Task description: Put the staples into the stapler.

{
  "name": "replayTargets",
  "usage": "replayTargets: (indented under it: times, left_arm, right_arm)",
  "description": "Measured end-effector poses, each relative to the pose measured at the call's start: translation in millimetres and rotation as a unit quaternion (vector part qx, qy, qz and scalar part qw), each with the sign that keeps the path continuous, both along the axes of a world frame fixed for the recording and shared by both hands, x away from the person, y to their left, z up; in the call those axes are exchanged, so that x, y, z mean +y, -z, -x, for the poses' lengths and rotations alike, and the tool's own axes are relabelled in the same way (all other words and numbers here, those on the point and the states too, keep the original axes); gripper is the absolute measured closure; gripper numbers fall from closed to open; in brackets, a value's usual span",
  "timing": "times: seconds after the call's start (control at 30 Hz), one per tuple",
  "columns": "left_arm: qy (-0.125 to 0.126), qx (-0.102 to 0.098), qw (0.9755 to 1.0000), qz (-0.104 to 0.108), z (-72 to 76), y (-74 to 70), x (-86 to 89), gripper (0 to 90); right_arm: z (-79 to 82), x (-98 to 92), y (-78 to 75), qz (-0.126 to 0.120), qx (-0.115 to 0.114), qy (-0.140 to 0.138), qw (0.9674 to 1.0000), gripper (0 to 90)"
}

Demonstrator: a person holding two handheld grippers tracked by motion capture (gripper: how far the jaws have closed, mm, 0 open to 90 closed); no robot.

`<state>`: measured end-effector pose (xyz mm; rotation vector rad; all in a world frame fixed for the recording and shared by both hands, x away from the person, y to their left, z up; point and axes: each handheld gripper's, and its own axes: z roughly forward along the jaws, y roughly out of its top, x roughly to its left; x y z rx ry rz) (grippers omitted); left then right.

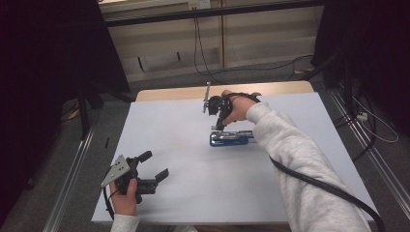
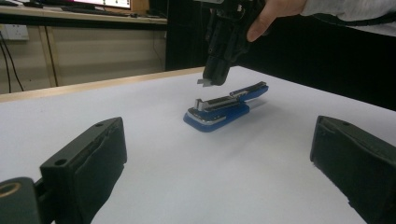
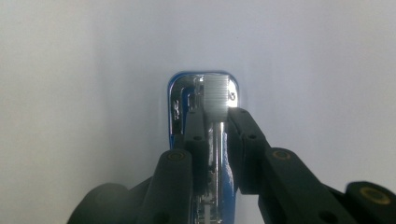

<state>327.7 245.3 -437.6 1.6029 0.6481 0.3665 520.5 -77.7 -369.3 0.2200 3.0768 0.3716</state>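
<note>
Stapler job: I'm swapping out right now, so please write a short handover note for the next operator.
Right gripper: over the blue stapler, jaws shut on a small strip of staples.
Left gripper: resting on the table's near left, jaws open, holding nothing.
Stapler: lies opened mid-table on the white sheet.
Done: staples picked up and brought over it.
Left, likely: seat staples, close stapler.

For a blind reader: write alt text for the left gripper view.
A blue stapler lies open on a white table, with the right gripper above it, holding a small strip of staples. The left gripper is open in the foreground.
</note>
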Motion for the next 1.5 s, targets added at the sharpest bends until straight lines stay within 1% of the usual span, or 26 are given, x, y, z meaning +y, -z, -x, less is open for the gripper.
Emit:
replayTargets:
  times: [0.1,0.23,0.53,0.63,0.8,0.83,0.9,0.93,0.97,1.0,1.03,1.23,1.43,1.5]
  left_arm:
    - [0.001,0.000,1.0000,-0.002,-0.3,0.1,-0.1,3.6]
    - [0.000,0.001,1.0000,-0.001,-0.4,0.3,-0.3,3.7]
    - [-0.001,0.001,1.0000,-0.002,-0.4,0.3,-0.2,3.6]
    - [0.000,0.001,1.0000,-0.002,-0.3,0.3,-0.1,3.6]
    - [0.001,0.001,1.0000,-0.002,-0.4,0.4,0.0,3.7]
    - [0.001,0.001,1.0000,-0.002,-0.3,0.4,0.0,3.6]
    - [0.001,0.002,1.0000,-0.002,-0.3,0.4,0.0,3.6]
    - [0.001,0.002,1.0000,-0.002,-0.3,0.4,0.0,3.7]
    - [-0.001,0.002,1.0000,-0.002,-0.1,0.4,-0.2,3.7]
    - [-0.001,0.002,1.0000,-0.003,-0.1,0.3,-0.2,3.7]
    - [-0.001,0.002,1.0000,-0.004,-0.2,0.4,-0.3,3.7]
    - [-0.001,0.002,1.0000,-0.004,-0.3,0.4,-0.3,3.7]
    - [0.001,0.003,1.0000,-0.003,-0.5,0.6,-0.1,3.6]
    - [0.001,0.002,1.0000,-0.002,-0.5,0.5,0.0,3.6]
  right_arm:
    - [1.0,-1.0,0.3,0.001,0.006,0.001,1.0000,79.4]
    - [1.6,-0.6,0.7,-0.002,0.005,0.006,1.0000,79.4]
    - [2.4,2.0,2.9,-0.001,0.008,0.006,1.0000,79.4]
    - [1.7,2.8,5.4,0.002,0.007,0.002,1.0000,79.4]
    - [1.8,2.1,9.2,0.001,0.010,0.008,0.9999,79.4]
    - [1.4,1.6,10.8,0.002,0.010,0.004,0.9999,79.4]
    - [2.0,1.5,13.0,0.004,0.013,0.007,0.9999,79.3]
    - [2.1,1.2,14.5,0.001,0.013,0.007,0.9999,79.4]
    - [1.5,0.8,15.1,0.004,0.013,0.004,0.9999,79.4]
    - [1.4,0.7,15.9,0.002,0.014,0.003,0.9999,79.4]
    - [1.7,0.7,16.0,0.007,0.013,0.003,0.9999,79.4]
    - [1.2,0.4,17.3,0.004,0.010,0.004,0.9999,79.3]
    - [0.9,1.6,20.6,0.011,0.009,0.001,0.9999,79.3]
    - [1.0,1.5,22.3,0.009,0.014,0.002,0.9999,79.3]
